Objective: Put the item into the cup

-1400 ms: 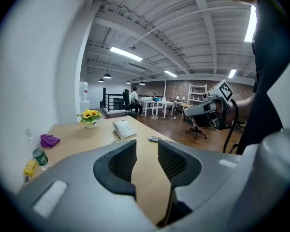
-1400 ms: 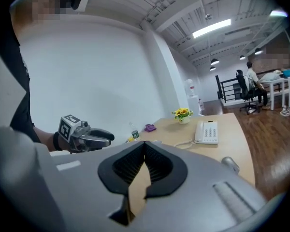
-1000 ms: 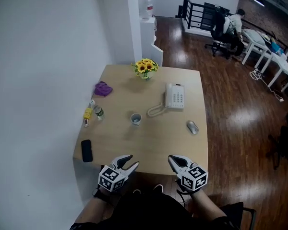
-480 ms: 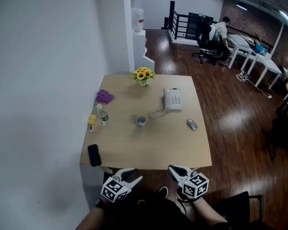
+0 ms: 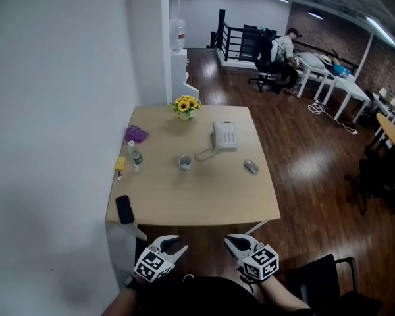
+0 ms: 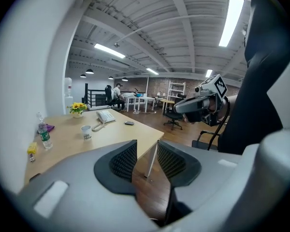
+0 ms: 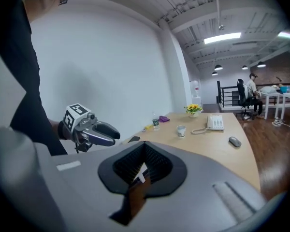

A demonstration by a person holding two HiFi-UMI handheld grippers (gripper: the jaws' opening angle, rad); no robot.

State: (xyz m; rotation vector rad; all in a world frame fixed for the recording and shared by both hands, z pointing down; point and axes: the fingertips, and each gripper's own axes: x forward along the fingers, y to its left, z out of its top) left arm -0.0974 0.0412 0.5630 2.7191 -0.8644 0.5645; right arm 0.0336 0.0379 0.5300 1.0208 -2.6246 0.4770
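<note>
A small white cup [image 5: 185,162] stands near the middle of the tan table [image 5: 204,199]; it also shows as the cup [image 6: 86,131] and the cup [image 7: 181,130] in the gripper views. Both grippers hang well short of the table's front edge. My left gripper [image 5: 174,247] is open; its jaws have just been closing, and nothing lies between the pads [image 6: 124,159]. My right gripper [image 5: 235,244] is shut, and a small white item [image 7: 141,172] is pinched at the tips of its pads [image 7: 154,164].
On the table are a white desk phone [image 5: 224,135], a grey mouse [image 5: 251,166], sunflowers [image 5: 185,105], a bottle [image 5: 137,159], a purple object [image 5: 136,134], a yellow object [image 5: 120,164] and a black phone [image 5: 124,209]. A white wall runs along the left. A black chair [image 5: 329,278] stands at right.
The table has drawn away in the head view. Both grippers, which overlapped its front edge a second ago, now hang short of it. The left jaws stand narrower.
</note>
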